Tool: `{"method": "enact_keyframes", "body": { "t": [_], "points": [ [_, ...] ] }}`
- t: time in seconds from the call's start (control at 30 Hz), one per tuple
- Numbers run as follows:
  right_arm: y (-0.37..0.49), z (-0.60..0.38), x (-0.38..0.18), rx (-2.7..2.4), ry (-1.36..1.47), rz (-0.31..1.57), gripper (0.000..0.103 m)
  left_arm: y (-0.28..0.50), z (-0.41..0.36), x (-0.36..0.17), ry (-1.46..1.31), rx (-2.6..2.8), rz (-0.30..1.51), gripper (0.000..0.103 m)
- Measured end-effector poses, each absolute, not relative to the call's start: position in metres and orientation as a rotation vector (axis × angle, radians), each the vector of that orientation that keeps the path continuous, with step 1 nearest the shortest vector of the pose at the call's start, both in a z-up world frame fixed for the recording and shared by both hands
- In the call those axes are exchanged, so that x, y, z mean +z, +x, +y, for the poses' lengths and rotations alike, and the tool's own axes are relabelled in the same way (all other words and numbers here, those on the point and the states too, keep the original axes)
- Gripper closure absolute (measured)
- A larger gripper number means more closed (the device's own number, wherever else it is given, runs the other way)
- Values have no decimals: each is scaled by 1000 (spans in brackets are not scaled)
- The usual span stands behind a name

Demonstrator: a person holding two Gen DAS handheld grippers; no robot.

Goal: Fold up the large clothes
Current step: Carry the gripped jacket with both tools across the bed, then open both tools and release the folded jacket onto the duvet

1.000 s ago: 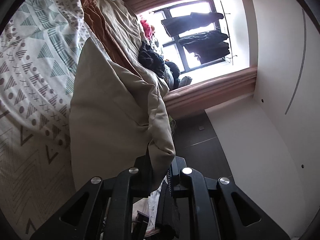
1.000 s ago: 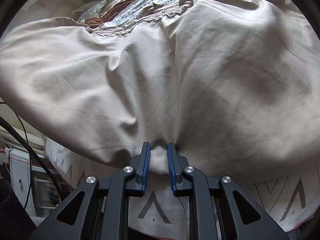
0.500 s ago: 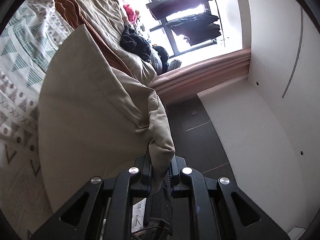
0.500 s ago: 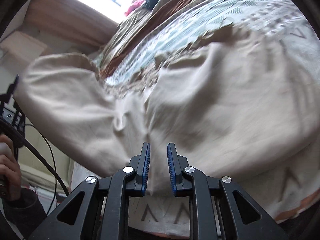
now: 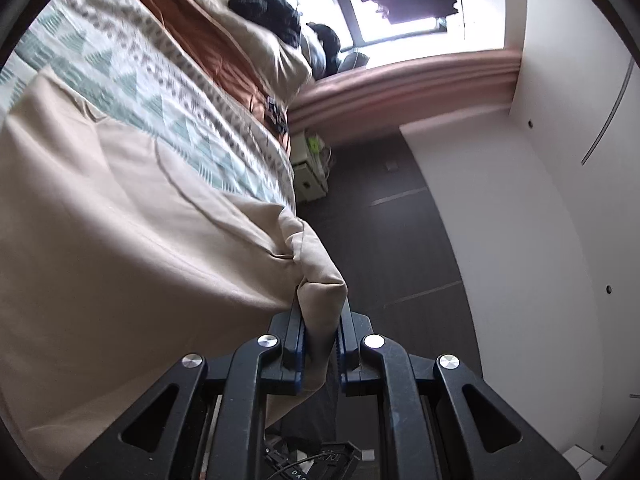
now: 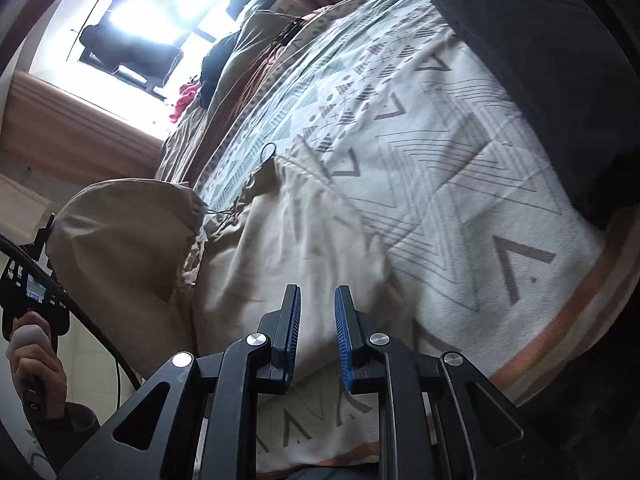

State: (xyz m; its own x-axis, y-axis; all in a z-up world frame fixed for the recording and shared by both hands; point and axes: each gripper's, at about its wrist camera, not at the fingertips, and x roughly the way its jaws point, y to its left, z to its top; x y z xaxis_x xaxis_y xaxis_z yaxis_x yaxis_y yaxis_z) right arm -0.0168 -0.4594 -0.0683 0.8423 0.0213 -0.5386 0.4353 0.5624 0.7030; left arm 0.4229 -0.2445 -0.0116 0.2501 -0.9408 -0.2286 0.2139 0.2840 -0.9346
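Holding: my left gripper (image 5: 320, 332) clamped on a bunched corner of the beige garment (image 5: 132, 248); right gripper (image 6: 317, 332), jaws parted, now empty, cloth released ahead onto the patterned bedspread (image 6: 460, 184); fold laid, smoothing next.

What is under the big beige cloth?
The beige cloth lies on a patterned bedspread, which shows beyond its edges. The left hand-held gripper pinches one corner. Whatever lies beneath the cloth's middle is covered.
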Motion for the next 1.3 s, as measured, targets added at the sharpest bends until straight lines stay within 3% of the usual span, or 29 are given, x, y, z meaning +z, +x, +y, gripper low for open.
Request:
{"method": "enact_keyframes", "body": {
  "t": [0.47, 0.53, 0.6, 0.63, 0.67, 0.7, 1.07, 1.3],
  "points": [
    [-32, -477, -67, -217, 1013, 525, 88, 359, -336, -71, -701, -1003, 1245, 89],
    [-27, -480, -71, -200, 1024, 524, 79, 354, -338, -82, -684, -1002, 1287, 82],
    [-23, -482, -75, -178, 1037, 509, 35, 346, -339, -95, -694, -1025, 1345, 56],
    [-22, -483, -77, -169, 1045, 497, 28, 343, -338, -100, -711, -1043, 1369, 48],
    [-22, -484, -79, -165, 1049, 486, 27, 341, -335, -103, -721, -1049, 1377, 36],
    [-20, -485, -82, -158, 1052, 482, 27, 341, -330, -104, -717, -1042, 1372, 32],
    [13, -486, -86, -73, 1031, 517, 27, 354, -223, -100, -706, -785, 1242, 32],
    [81, -492, -84, -38, 912, 668, 27, 364, -158, -123, -747, -613, 1195, 32]
  ]
}}
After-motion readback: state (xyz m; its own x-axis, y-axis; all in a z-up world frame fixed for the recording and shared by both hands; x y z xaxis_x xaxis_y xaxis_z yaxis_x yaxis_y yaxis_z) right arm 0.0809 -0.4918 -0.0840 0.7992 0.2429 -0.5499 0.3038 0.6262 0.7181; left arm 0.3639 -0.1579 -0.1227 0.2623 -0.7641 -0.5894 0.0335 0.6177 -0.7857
